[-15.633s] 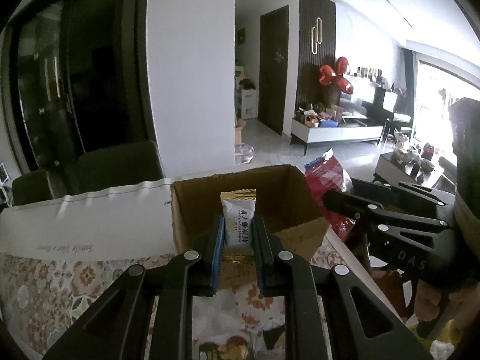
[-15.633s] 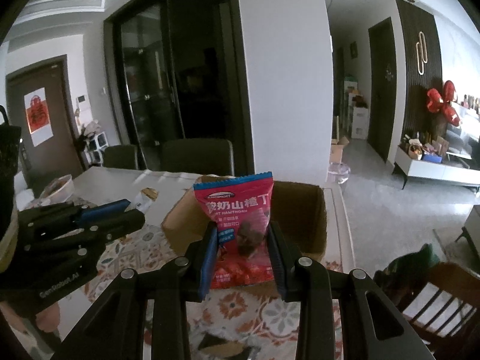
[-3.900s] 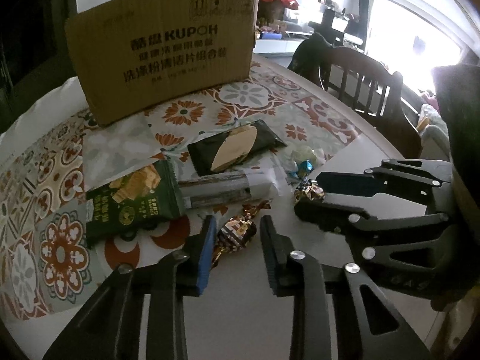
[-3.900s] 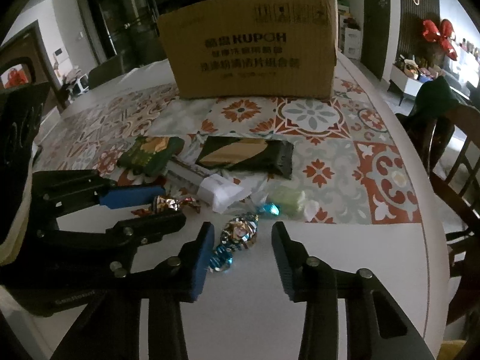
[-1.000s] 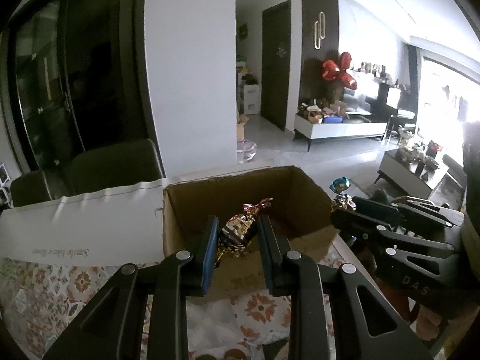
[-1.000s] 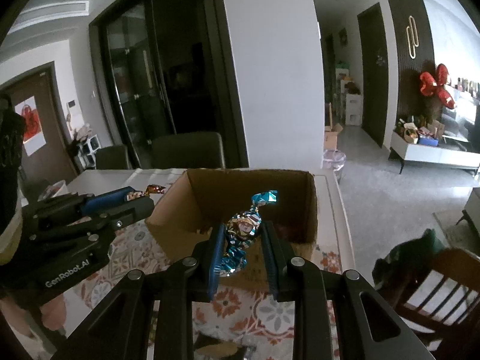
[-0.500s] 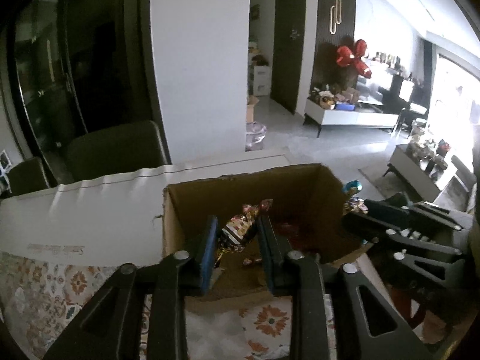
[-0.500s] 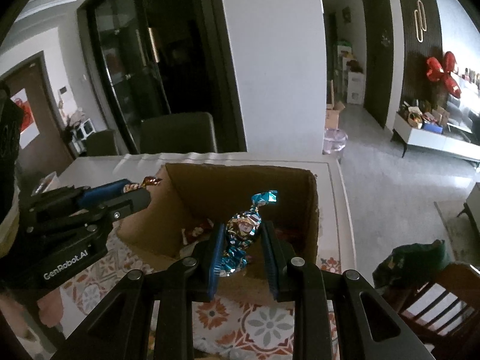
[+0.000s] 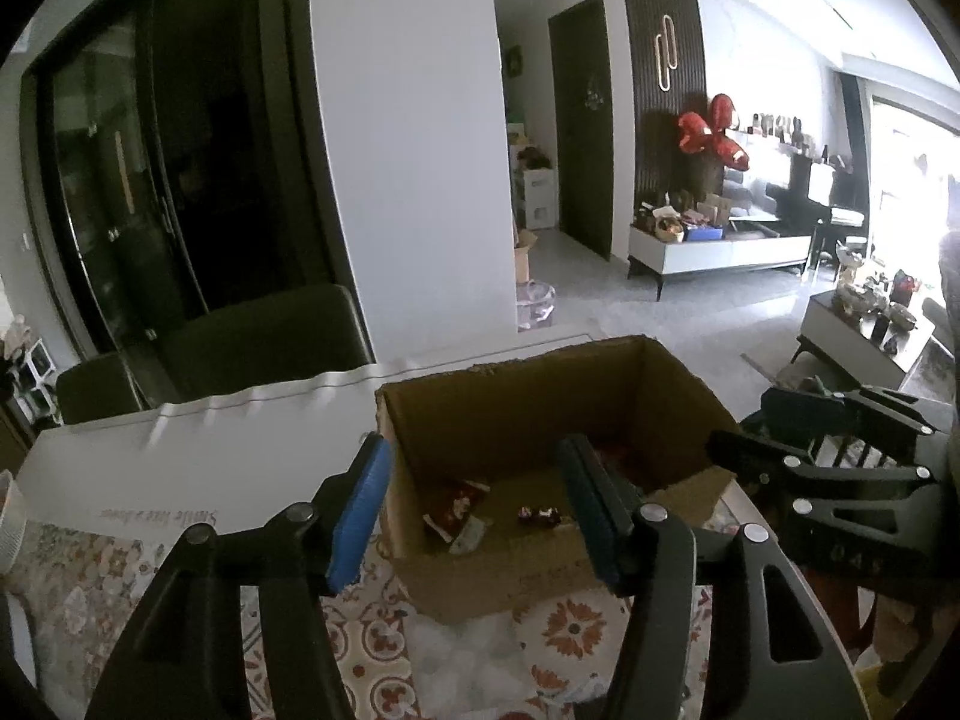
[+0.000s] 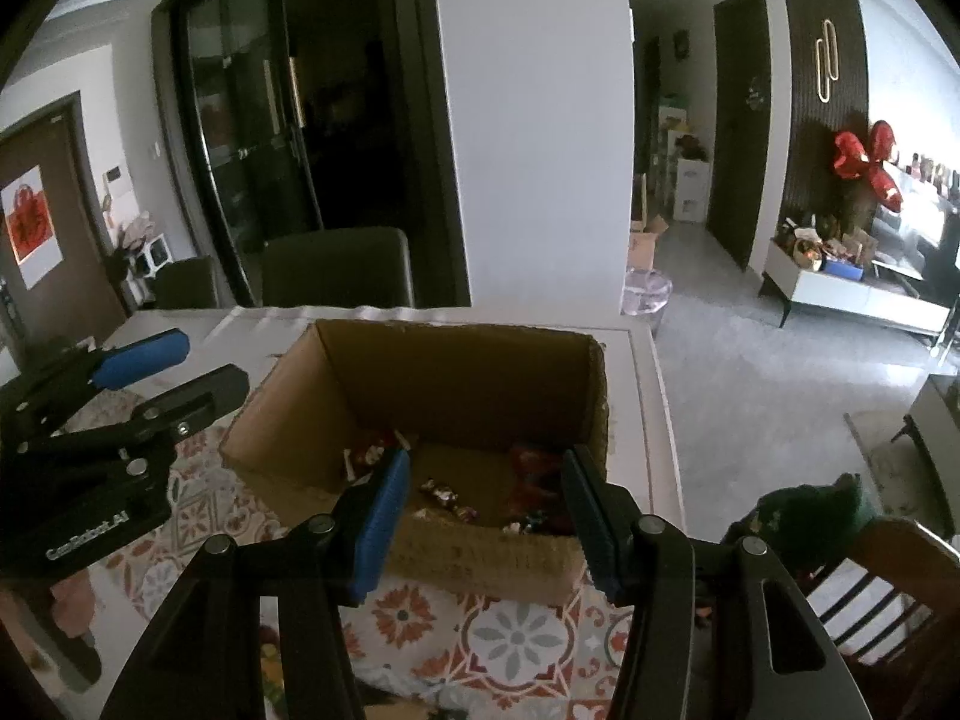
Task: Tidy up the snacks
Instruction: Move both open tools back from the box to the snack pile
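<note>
Both claws, left [image 9: 474, 504] and right [image 10: 483, 498], spread wide and empty above open cardboard box [image 10: 456, 372] on patterned table [image 10: 510, 630]. Foil candy [image 9: 540, 515] lying crosswise on box floor; other wrappers dim, indistinct.

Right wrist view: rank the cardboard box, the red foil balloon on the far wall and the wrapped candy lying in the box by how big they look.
1. Cardboard box, by far.
2. Red foil balloon, though distance shrinks it.
3. Wrapped candy, smallest.
</note>
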The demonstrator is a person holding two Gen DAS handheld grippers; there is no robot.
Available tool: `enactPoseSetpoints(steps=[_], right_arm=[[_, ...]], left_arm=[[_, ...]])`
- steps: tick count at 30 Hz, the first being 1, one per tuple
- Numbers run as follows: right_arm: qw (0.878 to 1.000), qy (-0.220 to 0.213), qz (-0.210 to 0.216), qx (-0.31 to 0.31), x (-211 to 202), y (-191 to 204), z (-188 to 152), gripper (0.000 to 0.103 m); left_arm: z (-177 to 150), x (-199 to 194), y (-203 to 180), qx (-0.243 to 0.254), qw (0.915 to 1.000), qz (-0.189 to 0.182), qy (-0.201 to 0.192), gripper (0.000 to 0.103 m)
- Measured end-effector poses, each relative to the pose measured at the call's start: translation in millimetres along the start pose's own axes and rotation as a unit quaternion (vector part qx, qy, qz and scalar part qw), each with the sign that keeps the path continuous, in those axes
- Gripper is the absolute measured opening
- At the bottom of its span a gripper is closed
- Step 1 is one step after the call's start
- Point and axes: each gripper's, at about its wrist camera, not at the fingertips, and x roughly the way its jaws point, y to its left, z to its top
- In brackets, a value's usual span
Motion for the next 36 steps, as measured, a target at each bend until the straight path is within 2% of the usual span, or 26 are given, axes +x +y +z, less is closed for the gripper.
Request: enactPoseSetpoints(steps=[9,18,25,36], right_arm=[[0.999,-0.015,0.014,-0.029,-28.7,18.3,-28.6,0.054],[0.999,-0.018,0.022,-0.031,-50.1,25.0,-69.7,0.054],[0.999,-0.005,0.026,-0.019,-56.4,20.8,-98.0,0.054],[0.999,0.026,0.02,0.0,-52.8,15.5,-149.8,0.054]], left_arm=[[-37.2,-33.7,-5.2,-0.014,0.9997,-0.018,0.006,0.058],[-75.4,-64.0,-20.7,0.003,0.9998,-0.017,-0.007,0.058],[-104.6,-76.8,-34.5,0.027,0.9994,-0.02,-0.004,0.058],[-137.8,-75.9,-50.4,0.052,0.9979,-0.038,0.006,0.058]])
